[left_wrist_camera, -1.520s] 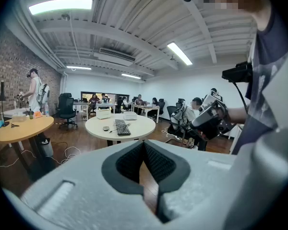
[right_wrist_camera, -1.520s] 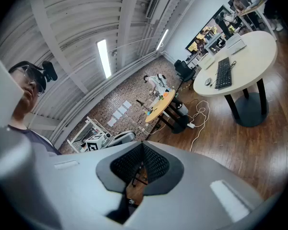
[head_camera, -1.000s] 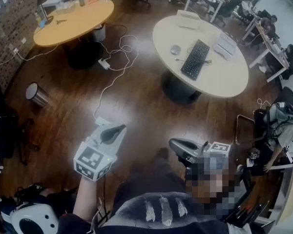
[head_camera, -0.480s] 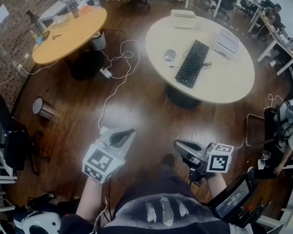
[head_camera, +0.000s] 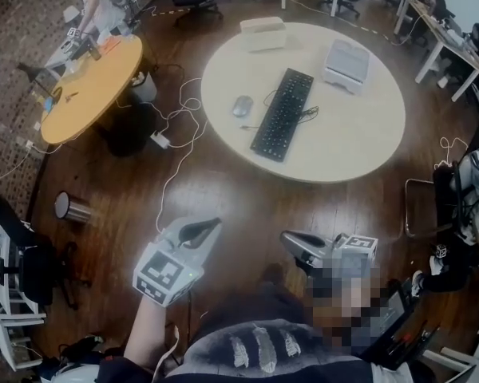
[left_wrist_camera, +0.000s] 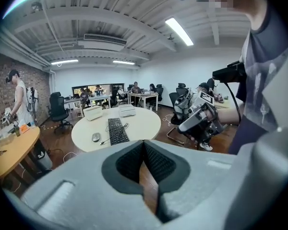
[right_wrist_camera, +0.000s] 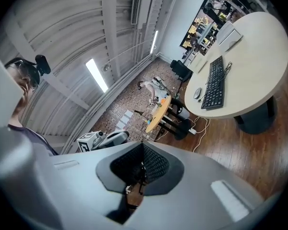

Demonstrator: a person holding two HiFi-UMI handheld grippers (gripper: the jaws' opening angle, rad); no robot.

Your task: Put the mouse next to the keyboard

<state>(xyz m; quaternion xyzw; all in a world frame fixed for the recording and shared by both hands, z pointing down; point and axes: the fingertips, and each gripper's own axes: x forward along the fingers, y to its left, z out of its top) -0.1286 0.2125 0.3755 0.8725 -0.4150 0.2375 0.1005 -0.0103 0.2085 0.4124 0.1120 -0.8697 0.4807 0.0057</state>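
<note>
A round orange table (head_camera: 96, 86) stands beside a round cream table (head_camera: 359, 134); a metal bin (head_camera: 70, 207) sits on dark wooden floor (head_camera: 223, 206).

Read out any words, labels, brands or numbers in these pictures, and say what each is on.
None can be read.
Keyboard: key legends too small.
Sheets on the brick wall: too small.
Left gripper, right gripper: square black-and-white marker patterns only, no letters.
</note>
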